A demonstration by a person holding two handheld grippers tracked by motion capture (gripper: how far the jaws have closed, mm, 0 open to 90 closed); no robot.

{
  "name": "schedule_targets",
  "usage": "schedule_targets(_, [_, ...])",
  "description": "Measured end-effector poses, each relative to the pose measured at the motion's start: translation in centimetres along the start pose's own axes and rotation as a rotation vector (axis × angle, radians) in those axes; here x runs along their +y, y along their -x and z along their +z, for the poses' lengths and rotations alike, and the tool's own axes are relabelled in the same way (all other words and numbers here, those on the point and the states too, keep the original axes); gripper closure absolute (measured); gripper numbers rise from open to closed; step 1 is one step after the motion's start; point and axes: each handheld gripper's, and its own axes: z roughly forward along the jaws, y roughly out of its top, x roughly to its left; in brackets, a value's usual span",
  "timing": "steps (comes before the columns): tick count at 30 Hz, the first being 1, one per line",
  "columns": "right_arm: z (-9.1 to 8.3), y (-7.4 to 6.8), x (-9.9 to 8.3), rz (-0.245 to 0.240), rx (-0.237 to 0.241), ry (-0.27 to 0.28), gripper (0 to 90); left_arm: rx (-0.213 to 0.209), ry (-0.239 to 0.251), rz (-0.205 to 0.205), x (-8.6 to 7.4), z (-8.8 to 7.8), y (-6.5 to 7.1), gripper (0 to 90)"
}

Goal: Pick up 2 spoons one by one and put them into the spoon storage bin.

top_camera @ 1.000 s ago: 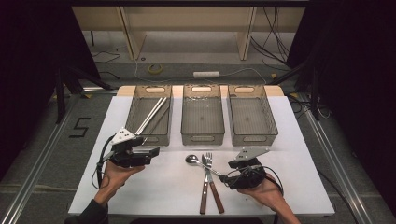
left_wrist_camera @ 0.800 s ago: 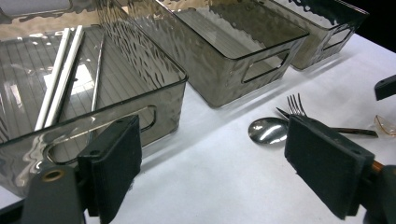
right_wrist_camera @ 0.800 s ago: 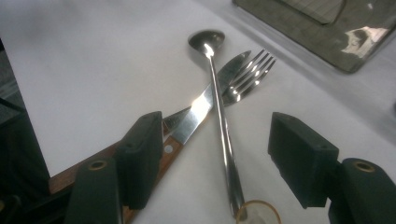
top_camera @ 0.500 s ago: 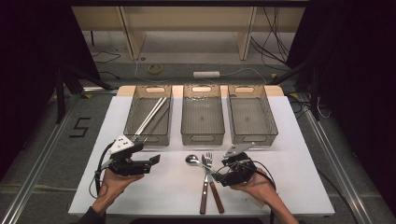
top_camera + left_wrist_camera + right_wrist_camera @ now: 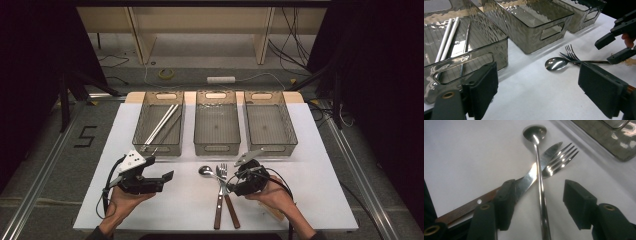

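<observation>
While the right hand-held gripper (image 5: 537, 202) straddles the spoon (image 5: 539, 170), jaws closing yet apparently not touching, its handle end runs off-frame.

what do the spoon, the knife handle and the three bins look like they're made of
Spoon: polished metal, likely steel; mirror-like glints. Knife handle: probably varnished brown wood, with a pale rivet. Bins: smoky see-through plastic, rippled glossy walls.

Left tool (image 5: 167, 176) gapes, held level; right tool (image 5: 231, 187) has been closing, angled down.
</observation>
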Motion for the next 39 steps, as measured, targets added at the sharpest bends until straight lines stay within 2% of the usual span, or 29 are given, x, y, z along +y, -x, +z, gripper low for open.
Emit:
schedule_targets(5, [0.3,0.3,0.3,0.005,0.006,-0.027,54.0,0.007,0.012,-0.009,-0.1,-0.2,0.2,15.8])
schedule_targets(18, [0.8,0.1,0.8,-0.023,0.010,-0.088,68.4,0.006,0.015,0.005,-0.3,-0.7,0.8,15.8])
schedule_targets(25, [1.7,0.1,1.1,-0.028,0.006,-0.124,71.7,0.008,0.014,0.016,-0.4,-0.8,0.9,15.8])
schedule_targets(35, [2.9,0.1,1.4,-0.032,0.002,-0.164,75.7,-0.003,0.021,0.011,-0.4,-0.8,1.0,15.8])
schedule_targets(39, [3.1,0.1,1.4,-0.047,-0.014,-0.176,79.1,-0.003,0.023,0.013,-0.3,-0.8,1.1,15.8])
